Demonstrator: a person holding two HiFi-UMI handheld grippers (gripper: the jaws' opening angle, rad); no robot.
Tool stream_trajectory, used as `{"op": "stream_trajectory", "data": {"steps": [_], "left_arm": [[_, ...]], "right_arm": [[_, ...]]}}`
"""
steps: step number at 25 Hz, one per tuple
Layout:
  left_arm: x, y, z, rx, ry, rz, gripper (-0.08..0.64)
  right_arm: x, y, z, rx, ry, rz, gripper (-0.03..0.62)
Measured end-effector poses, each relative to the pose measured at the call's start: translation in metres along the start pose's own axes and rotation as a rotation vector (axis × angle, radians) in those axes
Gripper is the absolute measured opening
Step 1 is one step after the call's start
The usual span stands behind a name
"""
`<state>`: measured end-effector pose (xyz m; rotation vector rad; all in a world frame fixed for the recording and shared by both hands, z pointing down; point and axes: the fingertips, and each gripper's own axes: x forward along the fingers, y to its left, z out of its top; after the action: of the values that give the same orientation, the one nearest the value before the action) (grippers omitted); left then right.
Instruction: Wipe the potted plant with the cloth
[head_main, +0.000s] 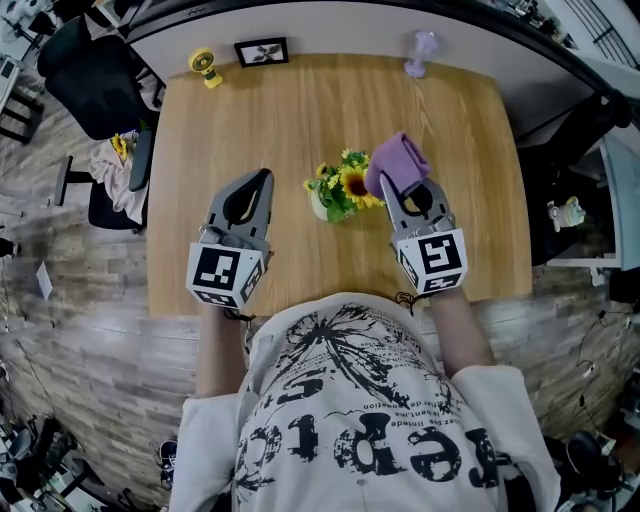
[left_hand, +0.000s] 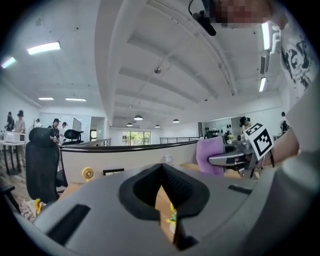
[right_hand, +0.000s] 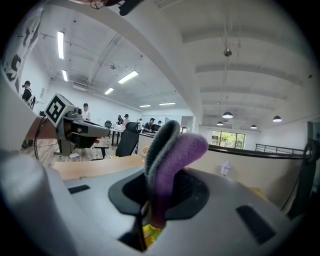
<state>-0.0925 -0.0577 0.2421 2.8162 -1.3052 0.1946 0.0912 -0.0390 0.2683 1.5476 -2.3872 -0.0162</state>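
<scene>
Head view: left gripper (head_main: 262, 180) clenched, empty; potted plant (head_main: 341, 192), yellow blooms, green leaves, pale pot, between it and right gripper (head_main: 398, 186), which grasps the purple cloth (head_main: 396, 160)
Left gripper view: jaws together, plant just beyond
Right gripper view: folded cloth upright between jaws, blooms beneath

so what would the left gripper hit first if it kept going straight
Likely nothing near: the left gripper would pass left of the potted plant, over bare table. Farther on it may meet the picture frame at the far edge, though depth is unclear.
</scene>
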Motion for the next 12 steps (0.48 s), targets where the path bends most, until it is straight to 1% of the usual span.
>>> {"op": "stream_trajectory", "data": {"steps": [4,6,9,12], "left_arm": [[0.001,-0.003,0.000,0.008,0.004,0.001,0.005],[0.002,-0.004,0.000,0.007,0.005,-0.001,0.005],[0.003,-0.005,-0.002,0.007,0.011,-0.007,0.005],[0.004,-0.007,-0.003,-0.007,0.013,-0.018,0.004]], "right_arm": [[-0.001,-0.001,-0.002,-0.012,0.003,-0.002,0.060],[-0.002,-0.003,-0.003,0.014,0.002,-0.005,0.060],[-0.002,-0.008,-0.006,0.082,-0.007,-0.007,0.060],[-0.003,-0.010,-0.009,0.075,-0.002,-0.018,0.060]]}}
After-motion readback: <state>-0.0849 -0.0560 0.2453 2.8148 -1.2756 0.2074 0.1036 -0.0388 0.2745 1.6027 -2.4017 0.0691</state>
